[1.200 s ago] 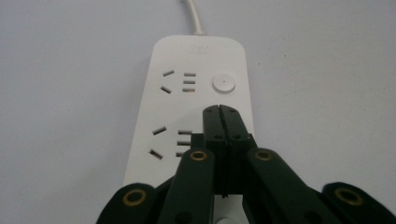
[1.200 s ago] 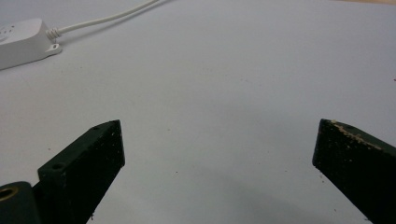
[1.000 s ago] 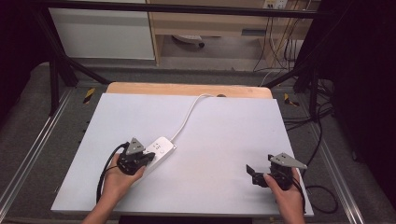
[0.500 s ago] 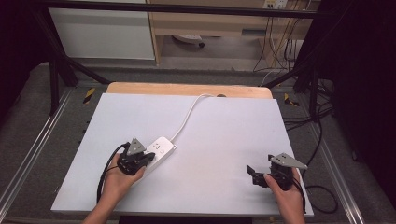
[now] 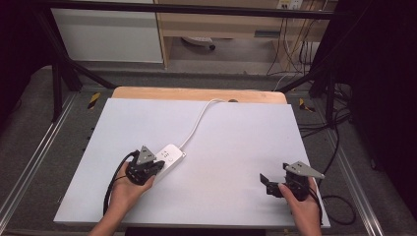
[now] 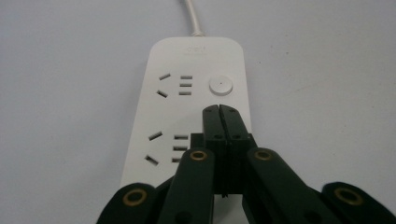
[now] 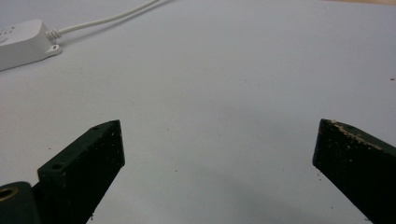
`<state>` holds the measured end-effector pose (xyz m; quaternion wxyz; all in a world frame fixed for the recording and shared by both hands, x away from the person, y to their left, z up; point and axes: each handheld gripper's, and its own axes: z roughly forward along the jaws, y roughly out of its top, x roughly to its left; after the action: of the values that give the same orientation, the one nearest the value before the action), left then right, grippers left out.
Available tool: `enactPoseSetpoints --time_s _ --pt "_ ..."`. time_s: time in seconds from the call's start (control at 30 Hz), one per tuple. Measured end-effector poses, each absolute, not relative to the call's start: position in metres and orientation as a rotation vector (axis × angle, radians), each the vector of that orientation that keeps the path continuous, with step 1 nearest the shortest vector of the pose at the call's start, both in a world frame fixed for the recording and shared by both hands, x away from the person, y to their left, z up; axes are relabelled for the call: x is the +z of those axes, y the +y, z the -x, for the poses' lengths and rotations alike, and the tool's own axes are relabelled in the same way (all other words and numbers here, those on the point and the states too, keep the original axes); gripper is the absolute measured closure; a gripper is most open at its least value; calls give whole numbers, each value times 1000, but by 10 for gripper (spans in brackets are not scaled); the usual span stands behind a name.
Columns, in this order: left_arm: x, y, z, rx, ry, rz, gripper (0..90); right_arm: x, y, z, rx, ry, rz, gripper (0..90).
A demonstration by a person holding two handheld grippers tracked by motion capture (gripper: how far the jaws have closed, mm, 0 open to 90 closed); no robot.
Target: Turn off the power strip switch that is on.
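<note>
Left gripper [image 6: 220,112] jaws clenched over power strip [image 6: 187,107] near round button [image 6: 220,86]; right gripper [image 7: 217,154] released; could slip, missing button.

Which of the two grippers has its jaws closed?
The left gripper, over the white power strip: its jaws are pressed together. The right gripper has its jaws wide apart.
</note>
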<state>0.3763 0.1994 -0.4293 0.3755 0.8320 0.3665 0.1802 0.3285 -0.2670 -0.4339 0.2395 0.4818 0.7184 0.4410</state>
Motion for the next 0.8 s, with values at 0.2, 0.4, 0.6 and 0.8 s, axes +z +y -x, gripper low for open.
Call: enactPoseSetpoints --time_s 0.2,0.4,0.6,0.8 --pt "-429 197 -375 490 927 -2142 900 -434 -267 -329 1201 1971 -1314 29" --pt "-429 198 -376 471 938 -2128 900 -435 -267 -330 1203 1970 -1316 29" --pt "-429 199 -376 467 941 -2125 900 -435 -267 -330 1202 1973 -1317 29" --pt "-430 199 -376 463 946 -2118 900 -435 -266 -330 1203 1973 -1315 29"
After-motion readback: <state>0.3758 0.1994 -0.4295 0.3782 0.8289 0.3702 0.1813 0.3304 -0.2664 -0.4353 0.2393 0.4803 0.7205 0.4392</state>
